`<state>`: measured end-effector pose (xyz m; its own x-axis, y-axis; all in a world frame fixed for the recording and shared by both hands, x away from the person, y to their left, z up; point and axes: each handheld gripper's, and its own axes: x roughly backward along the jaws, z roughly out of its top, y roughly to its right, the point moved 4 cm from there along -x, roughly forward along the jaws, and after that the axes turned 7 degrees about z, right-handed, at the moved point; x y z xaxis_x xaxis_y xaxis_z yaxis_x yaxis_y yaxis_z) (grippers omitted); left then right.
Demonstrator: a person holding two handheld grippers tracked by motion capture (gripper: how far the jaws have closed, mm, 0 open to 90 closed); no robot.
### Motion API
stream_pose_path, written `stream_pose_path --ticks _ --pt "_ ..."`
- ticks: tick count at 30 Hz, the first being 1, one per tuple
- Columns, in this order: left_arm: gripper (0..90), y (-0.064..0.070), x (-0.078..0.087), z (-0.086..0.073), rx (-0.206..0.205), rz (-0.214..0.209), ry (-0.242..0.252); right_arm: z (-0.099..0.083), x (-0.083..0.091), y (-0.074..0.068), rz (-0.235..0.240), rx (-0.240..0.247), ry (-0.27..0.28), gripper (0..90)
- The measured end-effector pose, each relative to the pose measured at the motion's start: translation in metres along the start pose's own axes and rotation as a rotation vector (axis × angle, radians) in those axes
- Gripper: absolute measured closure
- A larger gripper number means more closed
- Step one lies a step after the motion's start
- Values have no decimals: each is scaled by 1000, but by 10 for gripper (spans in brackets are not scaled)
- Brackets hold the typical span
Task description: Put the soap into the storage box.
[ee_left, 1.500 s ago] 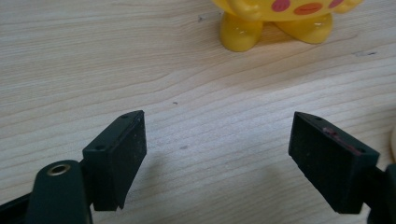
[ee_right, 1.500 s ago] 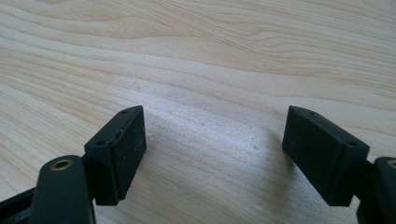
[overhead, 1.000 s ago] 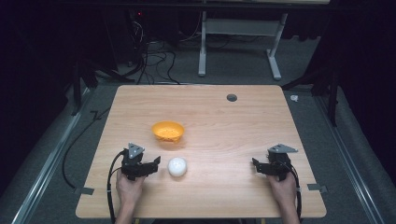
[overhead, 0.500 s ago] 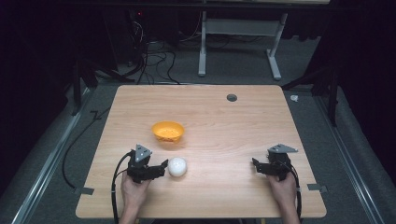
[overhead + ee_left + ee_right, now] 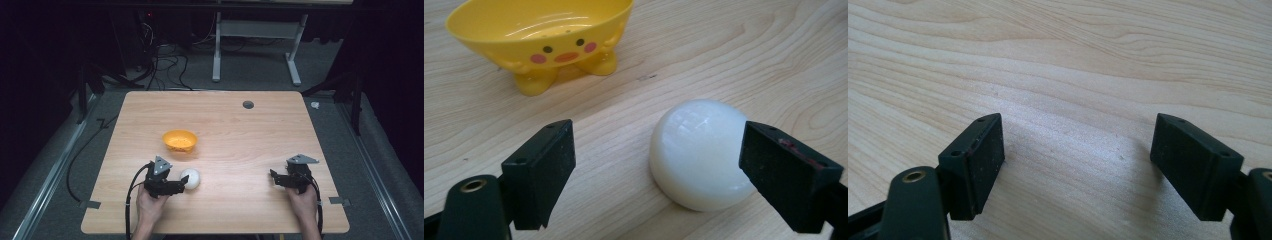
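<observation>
The left hand-held gripper [image 5: 181, 185] has slid rightward — jaws now flanking the white ball [image 5: 190, 178].

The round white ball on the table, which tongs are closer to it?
Left. The left tongs are open right at the round white ball, which sits between their jaws in the left gripper view. The right tongs rest far across the wooden table.

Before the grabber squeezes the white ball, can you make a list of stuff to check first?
1. Left gripper open wide enough: ok, its jaws stand apart.
2. White ball between the jaws: ok, though it sits toward the right-hand jaw in the left gripper view.
3. Jaws touching the ball: cannot tell; one looks very close.
4. Ball resting on the table, not rolling: cannot tell from one moment.
5. Yellow bowl out of the way: ok, it stands apart beyond the ball.
6. Right gripper idle: ok, open over bare wood.
</observation>
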<state>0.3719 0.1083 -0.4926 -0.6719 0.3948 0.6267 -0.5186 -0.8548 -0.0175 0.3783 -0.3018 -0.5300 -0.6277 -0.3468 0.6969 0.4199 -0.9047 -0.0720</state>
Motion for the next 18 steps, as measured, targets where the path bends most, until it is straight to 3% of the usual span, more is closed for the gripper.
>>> stream_pose_path --ticks 11,18 --pt "143 17 -13 -1 -50 -22 -49 0 0 0 0 -3 1 225" --pt "129 22 -22 -3 -53 -29 -72 0 0 0 0 -1 0 224"
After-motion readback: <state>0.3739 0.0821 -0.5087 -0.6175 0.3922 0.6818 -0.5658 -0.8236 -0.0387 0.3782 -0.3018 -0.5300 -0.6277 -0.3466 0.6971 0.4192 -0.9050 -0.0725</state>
